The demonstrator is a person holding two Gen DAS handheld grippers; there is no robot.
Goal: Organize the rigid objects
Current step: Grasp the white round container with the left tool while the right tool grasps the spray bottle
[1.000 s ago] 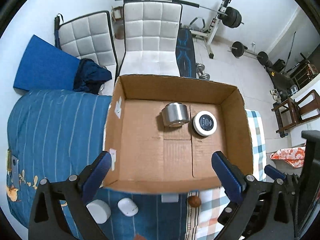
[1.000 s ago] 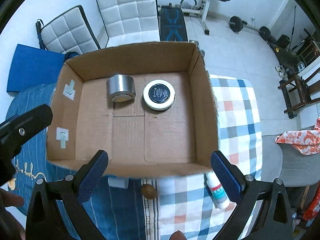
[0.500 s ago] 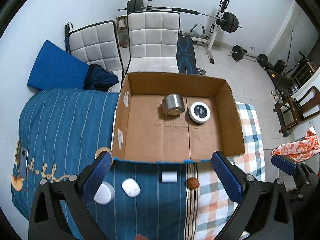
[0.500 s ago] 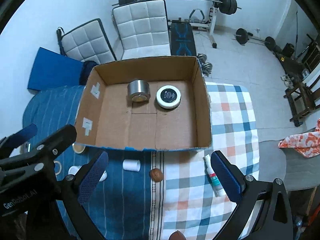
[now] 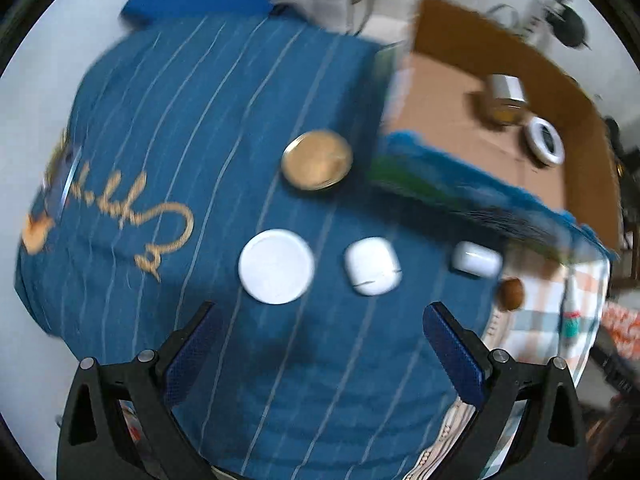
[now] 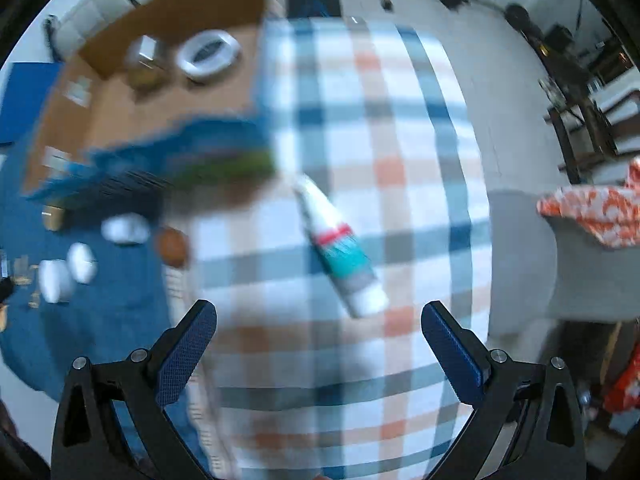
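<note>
Small items lie loose beside the box [image 5: 500, 120]
White disc [image 5: 276, 266] and case [image 5: 372, 266] sit at 12 o'clock of the released left hand-held gripper [image 5: 320, 356]; tube [image 6: 340, 252] lies on the checked surface [image 6: 400, 120] at 12 o'clock of the released right hand-held gripper [image 6: 318, 354]

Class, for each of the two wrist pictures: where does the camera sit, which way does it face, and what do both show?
Left wrist: on the left gripper, facing down at blue striped cloth; open blue-padded fingers show.
Right wrist: on the right gripper, facing down at a white tube on checked cloth; open fingers show.
Shared: the cardboard box.
</note>
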